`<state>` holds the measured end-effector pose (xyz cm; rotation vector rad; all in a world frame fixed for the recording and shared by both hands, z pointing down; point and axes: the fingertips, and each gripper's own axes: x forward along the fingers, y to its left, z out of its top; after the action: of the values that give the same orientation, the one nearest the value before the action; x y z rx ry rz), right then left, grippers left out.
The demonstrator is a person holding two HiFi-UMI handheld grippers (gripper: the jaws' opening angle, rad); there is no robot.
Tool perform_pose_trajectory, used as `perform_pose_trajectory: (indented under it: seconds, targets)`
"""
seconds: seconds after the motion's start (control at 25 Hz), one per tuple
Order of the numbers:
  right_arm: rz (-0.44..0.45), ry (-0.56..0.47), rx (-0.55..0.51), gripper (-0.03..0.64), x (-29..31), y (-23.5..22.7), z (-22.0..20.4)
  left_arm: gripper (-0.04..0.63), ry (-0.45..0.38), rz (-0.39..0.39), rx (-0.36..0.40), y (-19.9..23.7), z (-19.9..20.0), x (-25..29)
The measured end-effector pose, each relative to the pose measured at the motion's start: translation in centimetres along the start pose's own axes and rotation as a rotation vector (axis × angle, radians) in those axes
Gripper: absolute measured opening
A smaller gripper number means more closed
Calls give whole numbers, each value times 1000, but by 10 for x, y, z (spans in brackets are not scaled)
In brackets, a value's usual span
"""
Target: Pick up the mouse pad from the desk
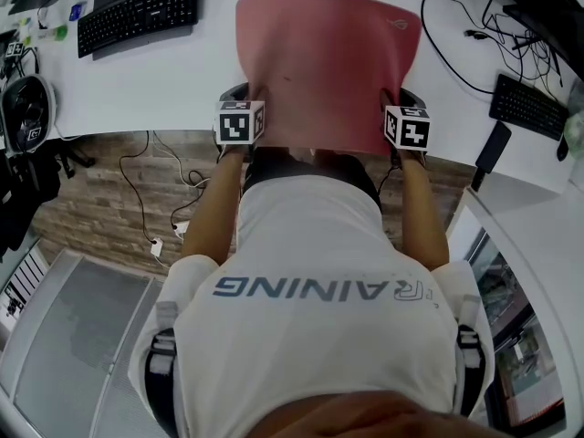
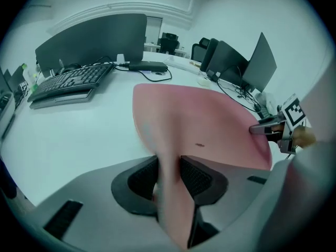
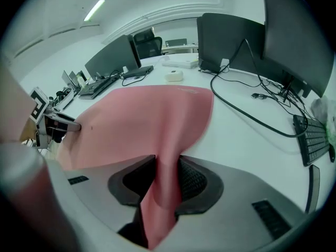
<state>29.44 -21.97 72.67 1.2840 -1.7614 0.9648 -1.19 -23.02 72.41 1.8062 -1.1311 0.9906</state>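
Pink and soft, the mouse pad (image 1: 328, 67) lies lengthwise across a white desk (image 1: 155, 85), its near edge reaching the desk's front edge, where a person in a white shirt (image 1: 319, 281) holds it with two hand-held grippers. At the pad's near left corner, the left gripper (image 1: 246, 99) pinches the material. Its own view shows both dark ribbed pads (image 2: 197, 177) pressed on a fold of the pad (image 2: 205, 125) that runs up between them. At the near right corner, the right gripper (image 1: 401, 100) does the same; its view shows the jaws clamped on a pleat of the pad (image 3: 142, 117), which bunches and hangs down below the pads (image 3: 191, 181). Each gripper also shows in the other's view, at the pad's opposite corner: the right gripper (image 2: 273, 127) with its marker cube, and the left gripper (image 3: 58, 122). The pad's far end spreads flat toward the middle of the desk; whether it has left the surface cannot be told. A black keyboard (image 1: 139, 12) sits well apart to the far left in front of a dark monitor (image 2: 92, 41), a second keyboard (image 1: 529, 106) lies at the right, and black cables (image 1: 456, 26) trail across the desk beside the pad.
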Motion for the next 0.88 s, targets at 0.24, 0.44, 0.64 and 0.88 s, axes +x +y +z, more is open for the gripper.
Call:
perform_pose_trajectory:
  seconds: [0.24, 0.44, 0.64, 0.88]
  targets:
    - [13, -52, -35, 89, -9, 9, 6, 124, -76, -31, 4, -13, 10, -18]
    - [27, -122, -17, 84, -23, 16, 15, 106, -202, -49, 24, -26, 33, -47]
    - [36, -201, -13, 77, -46, 25, 33, 101, -302, -70, 56, -44, 63, -72]
    - [17, -319, -17, 77, -85, 26, 69, 101, -397, -71, 73, -46, 96, -101]
